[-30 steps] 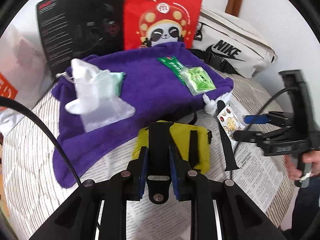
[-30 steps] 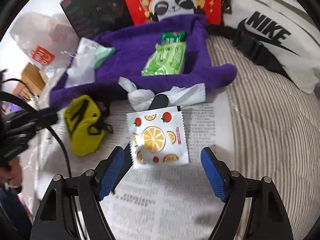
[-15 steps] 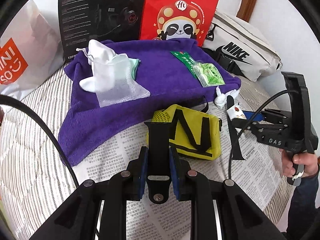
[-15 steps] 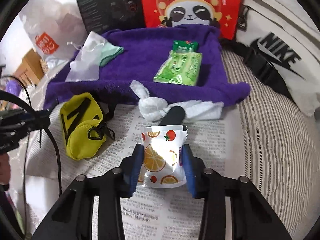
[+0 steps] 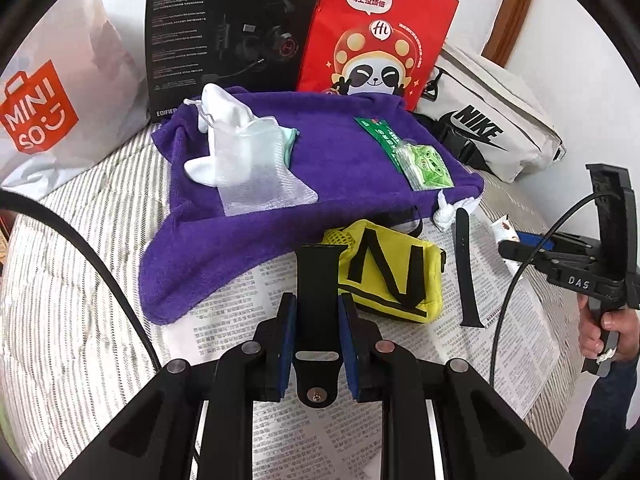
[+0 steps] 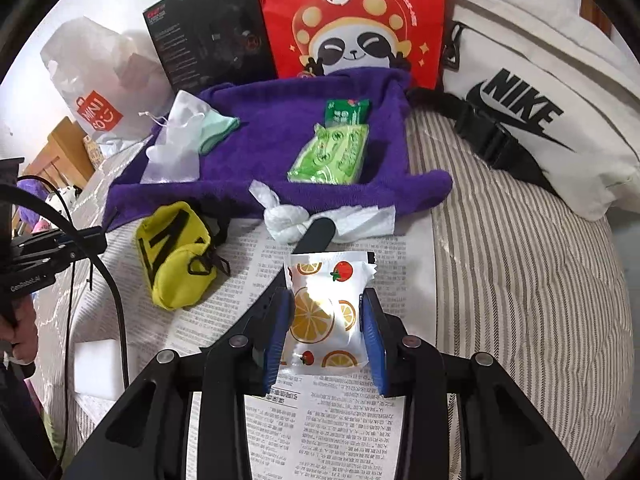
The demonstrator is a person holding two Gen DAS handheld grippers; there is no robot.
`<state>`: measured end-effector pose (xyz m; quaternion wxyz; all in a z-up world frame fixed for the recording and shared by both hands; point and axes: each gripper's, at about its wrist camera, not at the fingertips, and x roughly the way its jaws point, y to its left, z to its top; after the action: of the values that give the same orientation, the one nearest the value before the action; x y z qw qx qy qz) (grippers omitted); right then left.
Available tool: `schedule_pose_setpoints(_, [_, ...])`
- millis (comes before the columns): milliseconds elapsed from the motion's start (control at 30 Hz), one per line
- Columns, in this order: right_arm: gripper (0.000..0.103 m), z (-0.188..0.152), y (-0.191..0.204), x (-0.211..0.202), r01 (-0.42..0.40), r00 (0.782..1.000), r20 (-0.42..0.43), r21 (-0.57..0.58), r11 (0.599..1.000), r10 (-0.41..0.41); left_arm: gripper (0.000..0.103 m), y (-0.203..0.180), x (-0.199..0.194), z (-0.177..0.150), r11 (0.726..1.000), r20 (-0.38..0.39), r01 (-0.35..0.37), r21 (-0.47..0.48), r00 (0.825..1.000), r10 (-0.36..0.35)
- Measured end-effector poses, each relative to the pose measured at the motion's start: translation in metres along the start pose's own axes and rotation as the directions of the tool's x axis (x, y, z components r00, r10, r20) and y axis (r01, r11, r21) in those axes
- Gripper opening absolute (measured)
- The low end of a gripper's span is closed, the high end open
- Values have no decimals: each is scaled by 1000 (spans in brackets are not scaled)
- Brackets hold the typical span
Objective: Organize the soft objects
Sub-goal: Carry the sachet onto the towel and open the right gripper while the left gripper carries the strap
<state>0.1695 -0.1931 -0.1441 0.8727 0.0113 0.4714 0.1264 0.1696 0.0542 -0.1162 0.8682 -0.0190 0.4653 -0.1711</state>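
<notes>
Two pickups are judged to be done and the carrying step to be in hand. The right gripper point(image 6: 325, 322) is clamped on a fruit-printed packet point(image 6: 325, 312): the blue pads press on its two side edges, and its top pokes forward past the jaws, above the newspaper point(image 6: 320, 420). The left gripper point(image 5: 316, 330) is clamped on a black watch strap point(image 5: 318, 292), which stands up between nearly closed jaws, its pin end toward the camera and its free end over the yellow pouch point(image 5: 390, 276).

The purple towel point(image 5: 340, 184) lies on the striped bed point(image 5: 72, 264), its near edge touching the newspaper. It already carries a mesh bag with white cloth point(image 5: 240, 164) and a green tissue pack point(image 5: 424, 164), so it is taken to be the collecting place. The next move is judged to call for both loads to be brought forward over the towel, lowered onto a bare patch between the mesh bag and the tissue pack, and only then released.

The packet is thin and slippery, so a steady squeeze is advised. Not yet gathered are the yellow pouch, a knotted white tissue point(image 6: 286, 220) and a second black strap point(image 5: 466, 272), all on the newspaper at the towel's near edge.
</notes>
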Motion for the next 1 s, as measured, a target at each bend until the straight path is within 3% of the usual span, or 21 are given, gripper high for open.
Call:
schedule_pose_setpoints(433, [36, 24, 9, -10, -74, 997, 27, -20, 997, 75, 20, 6, -8, 8, 1000, 29, -19, -3, 999, 19])
schedule_pose_setpoints(1000, [36, 107, 28, -5, -87, 991, 91, -84, 993, 95, 20, 18, -12, 64, 999, 80, -46, 6, 996, 46])
